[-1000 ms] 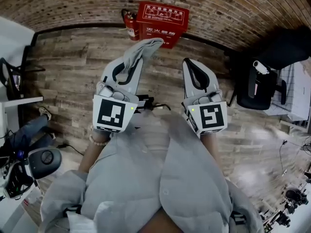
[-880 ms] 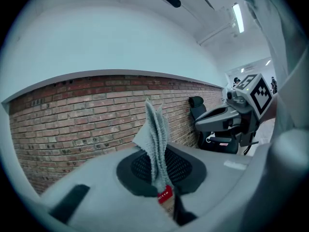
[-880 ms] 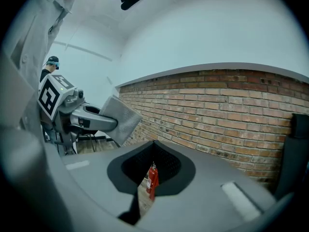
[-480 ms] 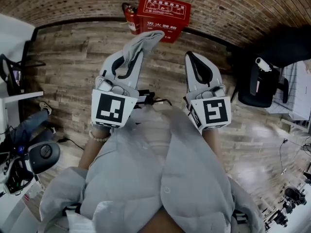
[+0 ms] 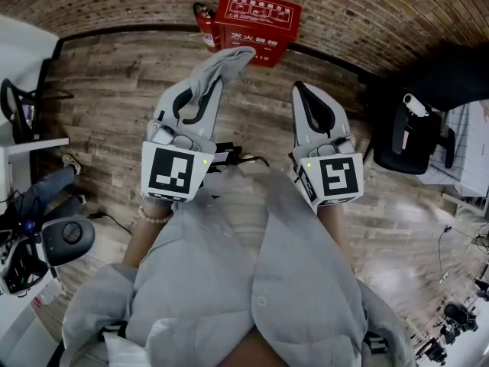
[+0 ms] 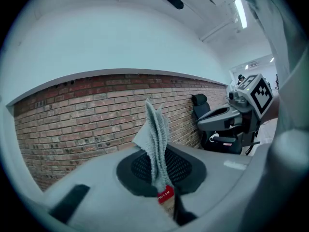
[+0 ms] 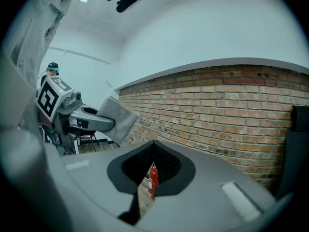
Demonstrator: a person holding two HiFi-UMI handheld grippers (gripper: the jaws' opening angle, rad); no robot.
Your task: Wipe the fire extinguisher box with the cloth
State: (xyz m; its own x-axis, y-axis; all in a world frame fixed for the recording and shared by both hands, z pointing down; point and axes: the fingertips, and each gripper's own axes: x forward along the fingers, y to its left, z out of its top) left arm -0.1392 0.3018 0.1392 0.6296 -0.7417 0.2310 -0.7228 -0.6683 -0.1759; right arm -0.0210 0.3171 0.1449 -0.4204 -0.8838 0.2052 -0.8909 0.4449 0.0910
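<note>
The red fire extinguisher box (image 5: 257,17) stands on the wood floor against the brick wall, with a red extinguisher (image 5: 204,27) at its left. My left gripper (image 5: 208,90) is shut on a grey cloth (image 5: 223,66), whose free end points up toward the box and stops just short of it. In the left gripper view the cloth (image 6: 155,139) stands up from the closed jaws of the left gripper (image 6: 162,179), and a sliver of the red box (image 6: 164,194) shows through the slit. My right gripper (image 5: 300,92) is shut and empty. Through the slit of the right gripper (image 7: 153,164) the extinguisher (image 7: 153,178) shows.
A black office chair (image 5: 409,132) stands at the right by the wall. At the left are a white desk edge (image 5: 30,159), another chair (image 5: 19,113) and a round black device (image 5: 67,239). A cable (image 5: 114,228) lies on the floor.
Both grippers have edged slightly forward toward the box. The cloth stays held in the left one and its tip now sits nearer the box front.
</note>
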